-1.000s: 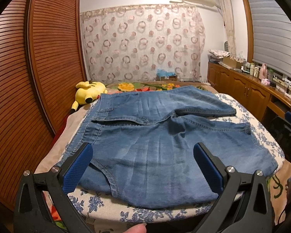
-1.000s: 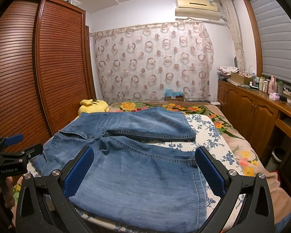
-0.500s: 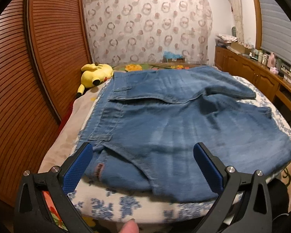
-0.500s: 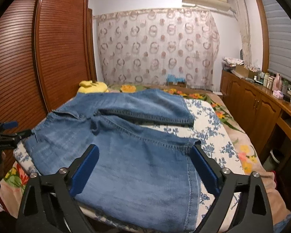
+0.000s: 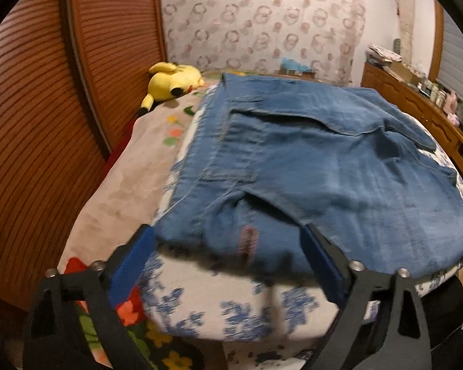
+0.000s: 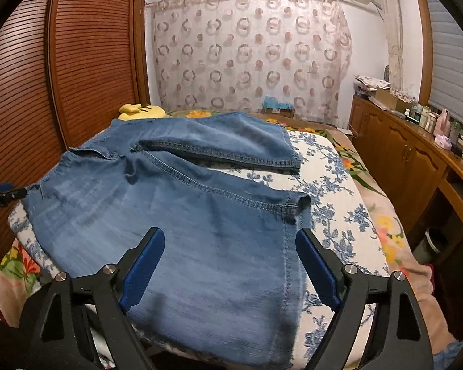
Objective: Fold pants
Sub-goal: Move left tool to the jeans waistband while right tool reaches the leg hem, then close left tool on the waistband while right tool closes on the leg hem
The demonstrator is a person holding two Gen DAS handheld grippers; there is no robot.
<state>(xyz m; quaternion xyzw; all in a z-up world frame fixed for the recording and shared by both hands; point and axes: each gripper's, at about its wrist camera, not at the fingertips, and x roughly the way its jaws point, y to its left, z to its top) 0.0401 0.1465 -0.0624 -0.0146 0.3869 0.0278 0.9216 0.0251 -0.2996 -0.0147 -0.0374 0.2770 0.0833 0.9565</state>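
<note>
Left wrist view shows the left gripper [image 5: 228, 246], jaws closing but still gaping and grasping nothing, now dropped close to the near waistband corner of the pants [image 5: 324, 166] spread flat on the bed [image 5: 200, 308], while the right gripper [image 6: 230, 252] hovers unclenched over the near leg hem, so a two-corner pick-up looks imminent.

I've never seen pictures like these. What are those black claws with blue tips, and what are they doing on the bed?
They are two grabbers that a person holds, one in each hand. A small camera on each looks along its two fingers, so you get one picture per hand. The left gripper sits at the waist end of the jeans, closing around the near edge but not pinching yet. The right gripper is over a leg, open and holding nothing. The jeans lie spread on the bed. A yellow plush lies near the wardrobe.
</note>
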